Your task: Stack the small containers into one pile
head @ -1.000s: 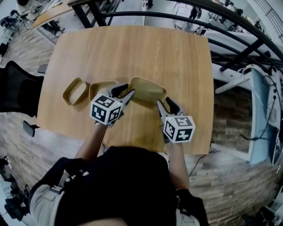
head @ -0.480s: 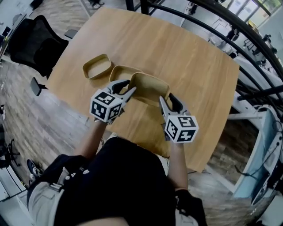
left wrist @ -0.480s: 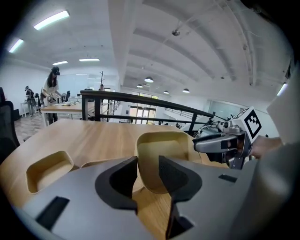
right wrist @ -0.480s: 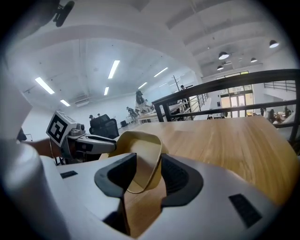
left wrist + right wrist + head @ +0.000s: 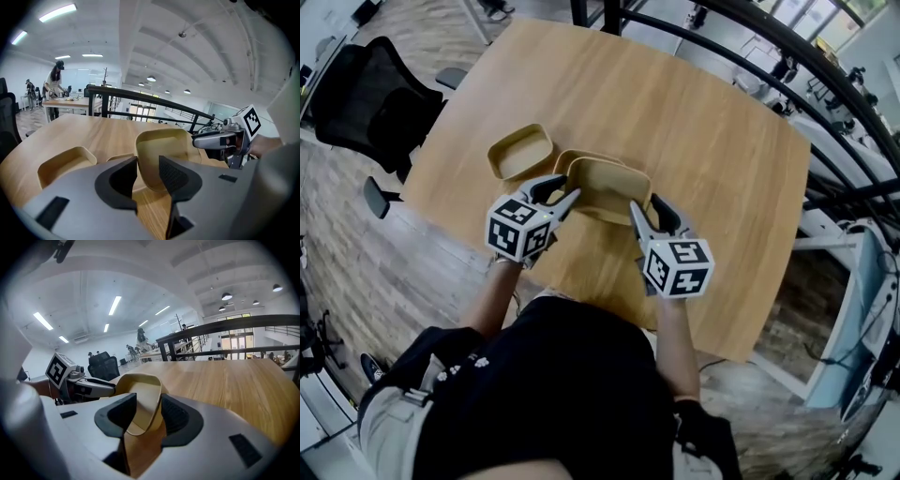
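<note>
Wooden tabletop (image 5: 694, 141) carries everything. A black office chair (image 5: 366, 89) stands off its left corner and black railing (image 5: 825, 84) runs past its far side. The large tan container (image 5: 609, 187) hangs tilted near the front edge and hides most of the middle container (image 5: 567, 161). The small container (image 5: 520, 152) lies just beside that one, to its left. The left tool (image 5: 562, 190) clamps the large container's left end and the right tool (image 5: 645, 204) clamps its right end. Each tool's cube bears black-and-white square markers.
</note>
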`<act>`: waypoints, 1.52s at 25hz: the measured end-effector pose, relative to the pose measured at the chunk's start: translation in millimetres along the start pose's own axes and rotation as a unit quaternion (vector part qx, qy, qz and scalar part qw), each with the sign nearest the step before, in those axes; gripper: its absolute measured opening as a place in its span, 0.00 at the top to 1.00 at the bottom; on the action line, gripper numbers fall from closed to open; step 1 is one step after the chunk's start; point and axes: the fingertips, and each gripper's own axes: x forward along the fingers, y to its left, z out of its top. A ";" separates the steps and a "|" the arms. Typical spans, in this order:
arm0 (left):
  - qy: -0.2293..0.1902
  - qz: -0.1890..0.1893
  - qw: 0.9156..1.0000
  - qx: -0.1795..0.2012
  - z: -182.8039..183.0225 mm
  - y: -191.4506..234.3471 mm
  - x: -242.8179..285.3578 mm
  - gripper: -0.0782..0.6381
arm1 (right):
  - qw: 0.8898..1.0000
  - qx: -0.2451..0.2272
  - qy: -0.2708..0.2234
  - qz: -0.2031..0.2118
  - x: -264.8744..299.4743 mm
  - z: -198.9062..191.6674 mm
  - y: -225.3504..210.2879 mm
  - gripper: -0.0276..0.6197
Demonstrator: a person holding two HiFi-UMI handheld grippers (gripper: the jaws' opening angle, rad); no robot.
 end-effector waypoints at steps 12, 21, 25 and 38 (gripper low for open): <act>0.010 -0.020 1.000 -0.001 -1.5 44.1 -2.0 0.70 | 0.999 0.010 0.026 -0.017 38.3 -8.2 18.2 0.70; 0.019 -0.017 1.000 -0.013 -6.6 55.5 2.8 0.70 | 0.999 0.007 0.052 -0.006 53.0 -13.3 17.6 0.70; 0.029 -0.017 0.999 -0.018 -13.2 56.9 4.8 0.70 | 0.998 0.006 0.061 -0.005 58.2 -17.4 14.4 0.70; 0.042 -0.015 0.999 -0.020 -11.9 65.8 14.5 0.70 | 0.996 0.014 0.083 0.001 72.3 -26.5 5.8 0.70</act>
